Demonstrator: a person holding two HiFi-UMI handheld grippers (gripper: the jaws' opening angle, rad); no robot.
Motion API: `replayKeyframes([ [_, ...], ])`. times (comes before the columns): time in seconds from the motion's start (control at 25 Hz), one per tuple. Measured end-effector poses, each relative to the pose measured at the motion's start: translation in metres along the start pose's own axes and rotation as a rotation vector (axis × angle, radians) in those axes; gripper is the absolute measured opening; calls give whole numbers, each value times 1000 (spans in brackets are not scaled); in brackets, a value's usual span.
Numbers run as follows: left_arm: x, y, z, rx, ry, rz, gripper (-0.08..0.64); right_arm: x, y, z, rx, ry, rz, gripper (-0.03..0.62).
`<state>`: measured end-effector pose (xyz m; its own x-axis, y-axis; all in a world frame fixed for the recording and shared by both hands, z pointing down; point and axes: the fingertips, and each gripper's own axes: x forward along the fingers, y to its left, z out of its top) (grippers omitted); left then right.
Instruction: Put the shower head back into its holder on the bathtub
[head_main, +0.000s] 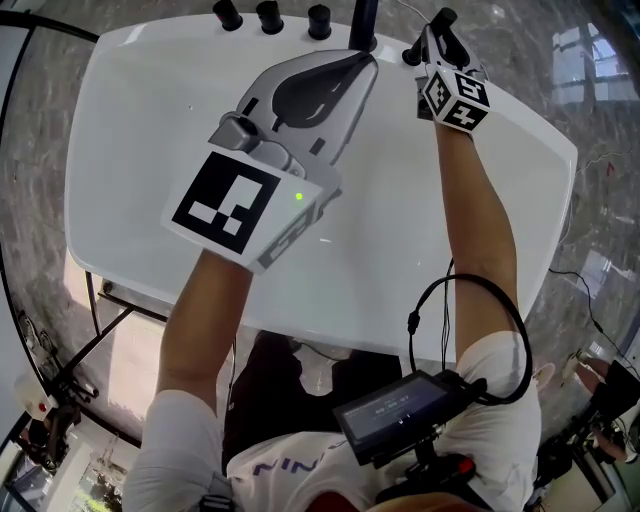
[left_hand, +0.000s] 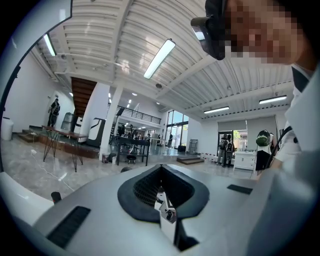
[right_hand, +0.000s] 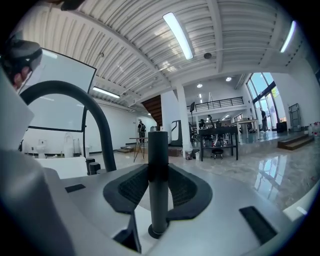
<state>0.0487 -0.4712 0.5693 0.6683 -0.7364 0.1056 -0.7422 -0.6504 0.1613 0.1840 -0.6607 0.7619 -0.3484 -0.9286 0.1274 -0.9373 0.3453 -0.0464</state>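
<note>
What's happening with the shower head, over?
Left tongs shut, empty. Right tongs shut on black cylindrical shower head at white bathtub rim. Nothing blocking seen.

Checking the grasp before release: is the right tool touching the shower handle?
Touching. Right gripper view: the right tool's pads press against both sides of the upright dark shower handle.
</note>
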Motion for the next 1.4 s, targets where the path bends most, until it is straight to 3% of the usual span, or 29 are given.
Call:
replayKeyframes([
  [0.24,2,3,-9,-8,8,5,15,0,2,-3,-25,-23,3,121],
  [0.48,2,-1,-9,-1,15,-5,16,3,4,-3,4,19,15,125],
  [0.6,1,-3,-5,1,18,-7,15,-1,1,3,31,19,23,201],
  [0.72,-1,-5,4,-8,9,-8,16,-6,-1,17,34,8,20,215],
  [1.04,-12,-20,44,-6,-15,-14,15,-46,13,81,38,-39,37,218],
  [1.28,-41,-33,101,-13,-43,-38,15,-89,47,156,4,-57,54,212],
  [1.4,-58,-36,128,-8,-51,-37,16,-111,65,198,-7,-87,48,174],
])
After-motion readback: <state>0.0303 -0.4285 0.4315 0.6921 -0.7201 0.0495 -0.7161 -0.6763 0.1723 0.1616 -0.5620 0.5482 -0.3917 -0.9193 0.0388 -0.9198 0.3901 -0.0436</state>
